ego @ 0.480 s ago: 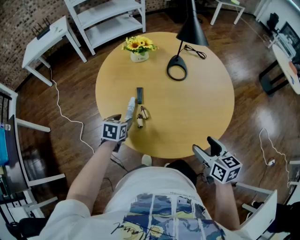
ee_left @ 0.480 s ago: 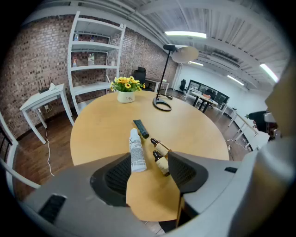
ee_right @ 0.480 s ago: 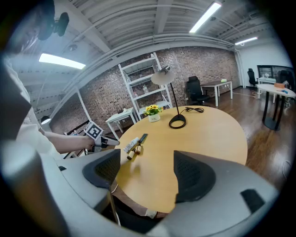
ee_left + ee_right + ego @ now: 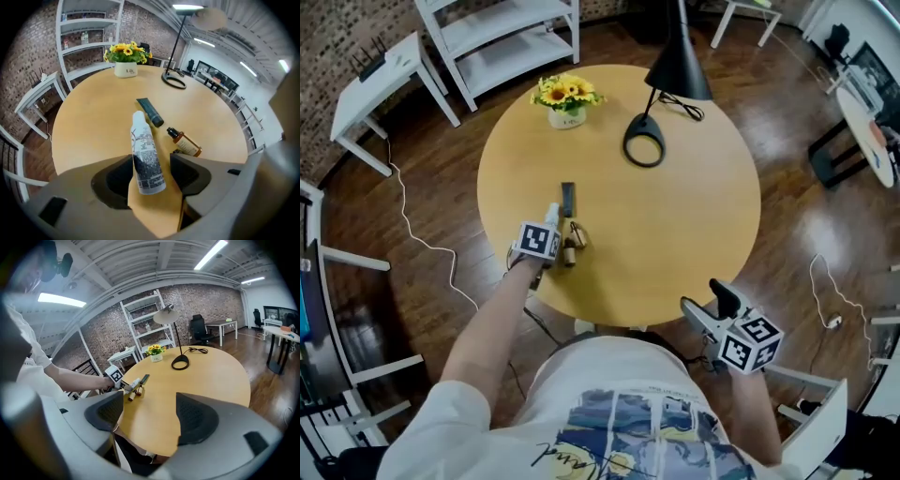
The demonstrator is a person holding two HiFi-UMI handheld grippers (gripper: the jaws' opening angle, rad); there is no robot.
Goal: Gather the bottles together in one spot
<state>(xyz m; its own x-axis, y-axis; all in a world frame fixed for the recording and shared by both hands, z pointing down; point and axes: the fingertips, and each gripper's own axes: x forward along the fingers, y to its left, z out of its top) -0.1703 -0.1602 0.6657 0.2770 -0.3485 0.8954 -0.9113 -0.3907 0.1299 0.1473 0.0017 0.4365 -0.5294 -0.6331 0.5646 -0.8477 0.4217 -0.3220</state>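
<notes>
Our right claw, smooth grey plastic with dimpled dark pads, hangs wide and empty off the near edge of the round, pale wooden worktop, tipped gently down. Our left arm reaches forward, the left claw pitched steeply down, jaws spread with the base of a white bottle between them, a gap showing at the right pad. This slim cylinder lies on its side, long axis running away from us, cap toward the flowers. Just right of it lies a small amber bottle, black cap toward a dark tube; farthest stands a black lamp
</notes>
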